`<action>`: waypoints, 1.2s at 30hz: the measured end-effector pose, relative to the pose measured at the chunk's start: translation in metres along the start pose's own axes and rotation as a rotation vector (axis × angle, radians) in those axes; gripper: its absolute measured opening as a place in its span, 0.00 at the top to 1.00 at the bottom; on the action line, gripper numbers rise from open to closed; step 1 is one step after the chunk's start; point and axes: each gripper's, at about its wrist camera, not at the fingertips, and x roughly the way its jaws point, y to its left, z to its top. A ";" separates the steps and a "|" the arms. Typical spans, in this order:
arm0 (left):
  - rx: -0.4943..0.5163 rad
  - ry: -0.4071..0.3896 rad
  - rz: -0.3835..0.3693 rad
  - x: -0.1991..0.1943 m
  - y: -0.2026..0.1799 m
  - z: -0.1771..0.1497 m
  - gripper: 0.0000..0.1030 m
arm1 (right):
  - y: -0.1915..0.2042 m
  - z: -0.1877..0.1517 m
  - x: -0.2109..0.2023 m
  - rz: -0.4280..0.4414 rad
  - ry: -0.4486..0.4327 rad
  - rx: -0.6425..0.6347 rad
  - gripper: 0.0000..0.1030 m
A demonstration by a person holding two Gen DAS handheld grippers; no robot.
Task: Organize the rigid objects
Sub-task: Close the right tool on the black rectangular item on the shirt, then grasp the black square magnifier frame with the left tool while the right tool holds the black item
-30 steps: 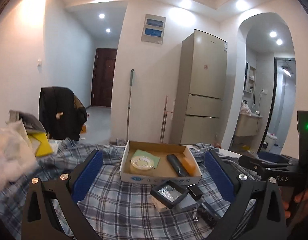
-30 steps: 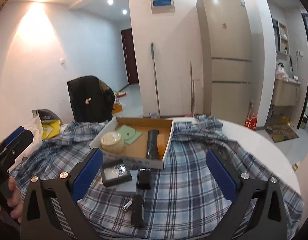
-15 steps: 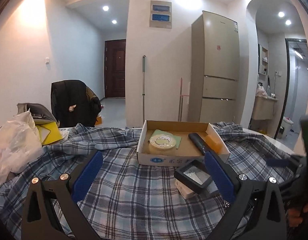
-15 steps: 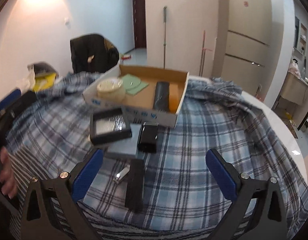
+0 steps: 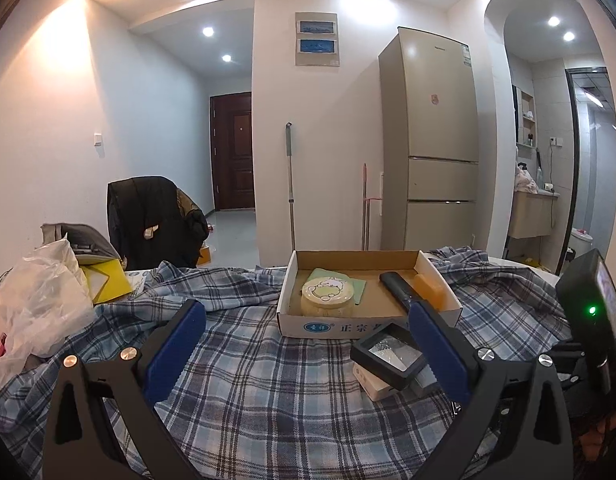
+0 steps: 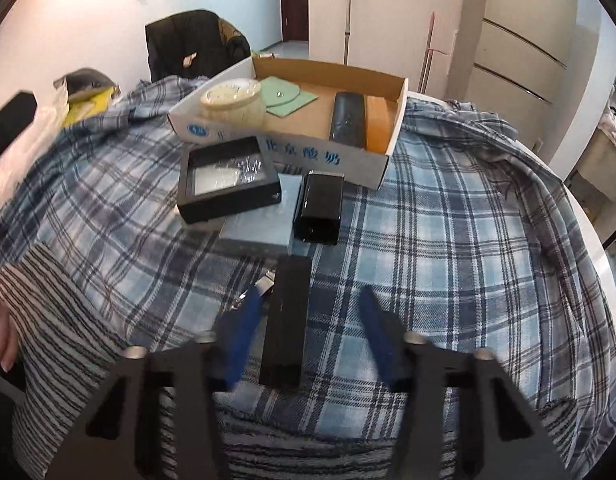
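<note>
The right tongs (image 6: 308, 328) are held apart and low over the plaid cloth (image 6: 467, 240) that covers the worktop. Between their blue pads (image 6: 240, 336) a long black box (image 6: 286, 320) is seen lying on the cloth, closer to the left pad; no contact with either pad can be made out. A small metal clip (image 6: 262, 286) is seen just beyond the left pad. Ahead of these tongs a glossy black case (image 6: 319, 206) and a black display frame (image 6: 228, 184) are set on a grey flat box (image 6: 260, 224). Farther ahead stands an open cardboard tray (image 6: 371, 160), in which a round cream tin (image 6: 234, 102), a green card (image 6: 288, 94), a dark remote (image 6: 347, 118) and an orange block (image 6: 377, 122) are held.

The left tongs (image 5: 308, 348) are spread wide with nothing between them, raised over the cloth. The tray (image 5: 347, 326) is seen ahead of them, and the frame (image 5: 389, 354) lies beside the right pad (image 5: 435, 348).
</note>
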 end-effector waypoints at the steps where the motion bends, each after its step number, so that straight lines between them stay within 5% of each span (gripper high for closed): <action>1: 0.002 0.004 -0.001 0.001 0.000 0.000 0.00 | 0.001 0.000 0.003 0.006 0.012 -0.005 0.69; 14: -0.015 0.033 0.017 0.006 0.003 -0.001 0.00 | 0.001 0.001 0.003 0.049 0.006 -0.010 0.84; 19: -0.011 0.026 0.014 0.004 0.003 -0.001 0.00 | -0.016 0.003 -0.072 0.005 -0.396 0.035 0.84; 21: -0.009 0.027 0.015 0.005 0.002 -0.001 0.00 | -0.020 0.001 -0.087 -0.039 -0.478 0.049 0.84; 25: -0.007 0.025 0.007 0.005 0.001 -0.001 0.00 | -0.031 0.005 -0.068 0.018 -0.374 0.110 0.84; 27: 0.019 0.057 -0.054 0.010 -0.004 0.000 0.00 | -0.034 0.007 -0.057 0.053 -0.315 0.136 0.84; 29: 0.080 0.166 -0.153 0.024 -0.013 0.002 0.00 | -0.034 0.005 -0.053 0.039 -0.298 0.135 0.84; 32: 0.163 0.218 -0.270 0.034 -0.025 0.005 0.00 | -0.035 0.003 -0.051 0.024 -0.293 0.136 0.84; 36: 0.355 0.265 -0.270 0.058 -0.045 0.005 0.00 | -0.038 0.005 -0.049 -0.021 -0.272 0.133 0.84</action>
